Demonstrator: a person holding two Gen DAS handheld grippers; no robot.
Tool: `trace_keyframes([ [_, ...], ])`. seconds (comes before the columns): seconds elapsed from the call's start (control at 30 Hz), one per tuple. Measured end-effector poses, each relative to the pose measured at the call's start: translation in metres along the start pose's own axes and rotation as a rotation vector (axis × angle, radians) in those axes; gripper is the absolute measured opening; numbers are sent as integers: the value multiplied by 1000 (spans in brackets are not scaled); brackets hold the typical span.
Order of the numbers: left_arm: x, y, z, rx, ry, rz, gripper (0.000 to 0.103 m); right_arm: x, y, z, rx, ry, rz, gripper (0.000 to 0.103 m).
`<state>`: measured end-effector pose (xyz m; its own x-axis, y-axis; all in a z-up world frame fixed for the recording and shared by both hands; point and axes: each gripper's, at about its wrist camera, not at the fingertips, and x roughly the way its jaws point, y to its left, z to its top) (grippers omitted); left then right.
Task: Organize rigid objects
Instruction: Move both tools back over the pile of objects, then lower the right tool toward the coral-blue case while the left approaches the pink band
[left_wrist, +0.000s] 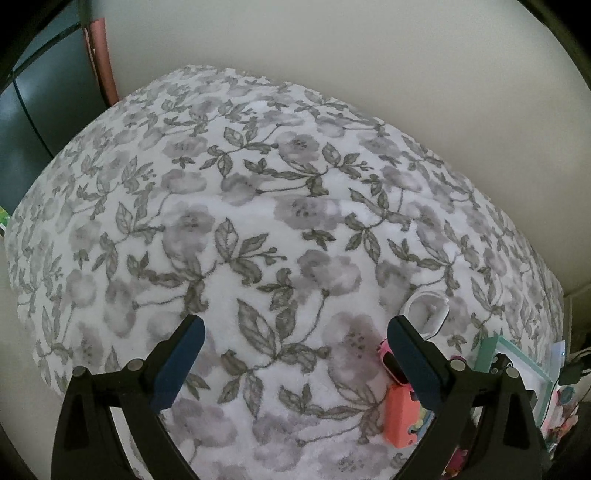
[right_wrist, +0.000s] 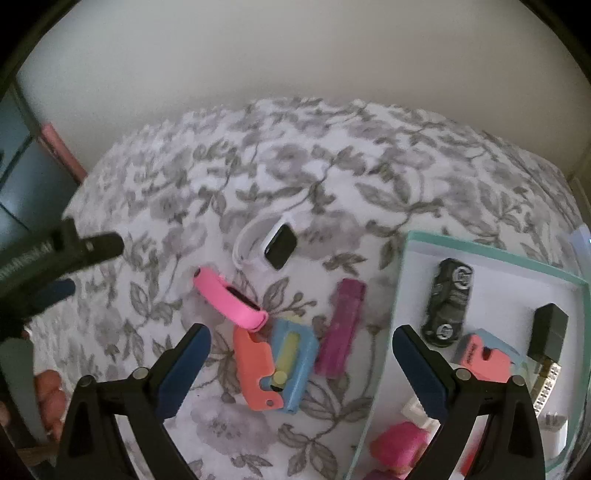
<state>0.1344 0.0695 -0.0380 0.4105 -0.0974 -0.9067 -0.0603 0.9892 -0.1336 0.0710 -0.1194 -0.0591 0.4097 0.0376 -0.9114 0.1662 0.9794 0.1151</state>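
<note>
Two blue-padded fingers of the left gripper (left_wrist: 295, 354) stand wide apart at the bottom of the left wrist view, gripping nothing, over a floral blanket (left_wrist: 236, 206). Behind its right finger, at lower right, lie a white watch (left_wrist: 428, 308), a pink band (left_wrist: 388, 356) and a coral block (left_wrist: 399, 417); the teal box (left_wrist: 517, 360) shows only at the right edge.

In the right wrist view the right gripper (right_wrist: 301, 356) is likewise spread, empty. Between its fingers, near centre, the coral block (right_wrist: 251, 365) touches a blue-and-yellow piece (right_wrist: 295, 362), with a purple block (right_wrist: 341, 328) just beside. The pink band (right_wrist: 231, 301) lies above them, the white watch (right_wrist: 269, 245) higher still. The teal box (right_wrist: 400, 280) fills the lower right, holding a black toy car (right_wrist: 448, 301) and a black cube (right_wrist: 548, 330).
</note>
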Motion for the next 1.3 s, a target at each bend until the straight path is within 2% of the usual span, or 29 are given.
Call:
trace_keyframes([
  [0.13, 8, 2, 1, 6, 35, -6, 99, 19, 14, -4, -50, 42, -9, 100],
  [0.43, 31, -4, -1, 18, 115, -33, 99, 44, 19, -13, -52, 112, 28, 98],
  [0.5, 38, -8, -3, 26, 151, -56, 99, 47, 20, -16, -55, 121, 10, 97],
  [0.7, 46, -25, -10, 79, 197, -96, 99, 55, 17, -25, -59, 160, -1, 88],
  [0.87, 50, -31, -11, 92, 215, -133, 99, 57, 17, -28, -61, 153, -19, 78],
  [1.03, 57, -38, -13, 86, 259, -209, 99, 55, 10, -27, -24, 154, 19, 75],
  [1.3, 67, -54, -12, 109, 279, -227, 99, 50, -10, -24, 17, 166, 66, 73],
])
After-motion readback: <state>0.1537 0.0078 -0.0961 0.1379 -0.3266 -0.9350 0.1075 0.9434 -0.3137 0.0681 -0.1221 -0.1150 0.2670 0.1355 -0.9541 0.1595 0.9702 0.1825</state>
